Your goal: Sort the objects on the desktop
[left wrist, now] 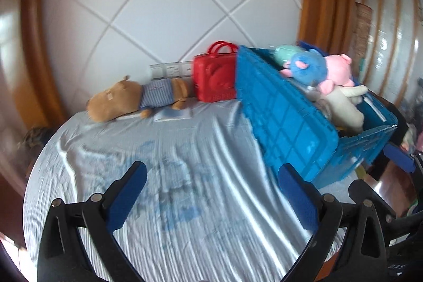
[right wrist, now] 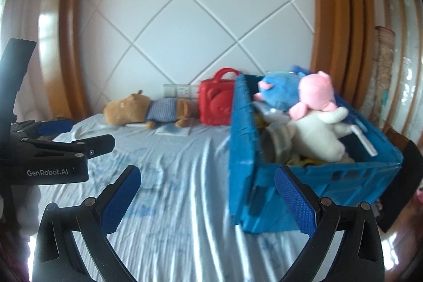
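A blue crate [left wrist: 285,123] [right wrist: 243,149] stands on the right of the light-blue cloth [left wrist: 185,149] [right wrist: 185,163]. It is heaped with a blue plush [left wrist: 309,65] [right wrist: 280,91], a pink plush [left wrist: 339,68] [right wrist: 316,91] and a white plush [left wrist: 343,107] [right wrist: 317,134]. At the back lie a brown plush in a striped shirt [left wrist: 132,99] [right wrist: 142,107] and a red bag [left wrist: 214,78] [right wrist: 215,103]. My left gripper [left wrist: 211,176] [right wrist: 91,132] hovers open over the cloth, left of the crate. My right gripper [right wrist: 208,176] [left wrist: 372,165] is open at the crate's near corner. Neither holds anything.
A flat white sheet [left wrist: 171,115] [right wrist: 173,131] lies beside the brown plush. Wall sockets [left wrist: 169,69] [right wrist: 177,91] sit behind it on the white quilted panel. Wooden frames flank the panel. The cloth drops off at the left and near edges.
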Demonstrator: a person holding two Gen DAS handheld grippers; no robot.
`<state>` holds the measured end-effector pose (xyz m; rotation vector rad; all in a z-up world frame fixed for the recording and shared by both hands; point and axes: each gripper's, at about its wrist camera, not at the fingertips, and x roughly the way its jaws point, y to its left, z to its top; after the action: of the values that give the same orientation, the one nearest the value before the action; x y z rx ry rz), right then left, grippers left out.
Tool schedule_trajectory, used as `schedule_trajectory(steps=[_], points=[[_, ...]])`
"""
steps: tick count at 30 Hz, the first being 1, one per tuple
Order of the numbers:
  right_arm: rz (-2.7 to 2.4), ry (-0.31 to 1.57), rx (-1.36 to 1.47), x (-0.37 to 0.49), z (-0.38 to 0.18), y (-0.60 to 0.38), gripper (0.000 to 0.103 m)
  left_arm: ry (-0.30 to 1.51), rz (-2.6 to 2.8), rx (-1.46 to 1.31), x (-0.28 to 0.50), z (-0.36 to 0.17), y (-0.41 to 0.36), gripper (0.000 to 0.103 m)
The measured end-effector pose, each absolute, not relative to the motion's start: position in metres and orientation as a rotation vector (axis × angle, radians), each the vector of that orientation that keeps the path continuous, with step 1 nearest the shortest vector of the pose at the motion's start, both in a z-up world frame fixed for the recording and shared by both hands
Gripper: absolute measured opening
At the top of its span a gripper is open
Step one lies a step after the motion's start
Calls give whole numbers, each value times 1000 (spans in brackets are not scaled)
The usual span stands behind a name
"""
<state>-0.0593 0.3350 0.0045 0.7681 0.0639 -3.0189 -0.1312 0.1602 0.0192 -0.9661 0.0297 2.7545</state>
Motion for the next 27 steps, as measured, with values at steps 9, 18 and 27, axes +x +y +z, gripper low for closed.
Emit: schedule_trajectory(steps=[9,18,27], points=[[-3078,22,802,-34,2,312,103,44,2745,-961,-99,21,126,101],[-3203,55,770,-22,9,276,103,78,2715,-938,-94,23,89,101],[-3249,59,779,-12,13,273,103,74,2657,-900,-93,26,91,101]])
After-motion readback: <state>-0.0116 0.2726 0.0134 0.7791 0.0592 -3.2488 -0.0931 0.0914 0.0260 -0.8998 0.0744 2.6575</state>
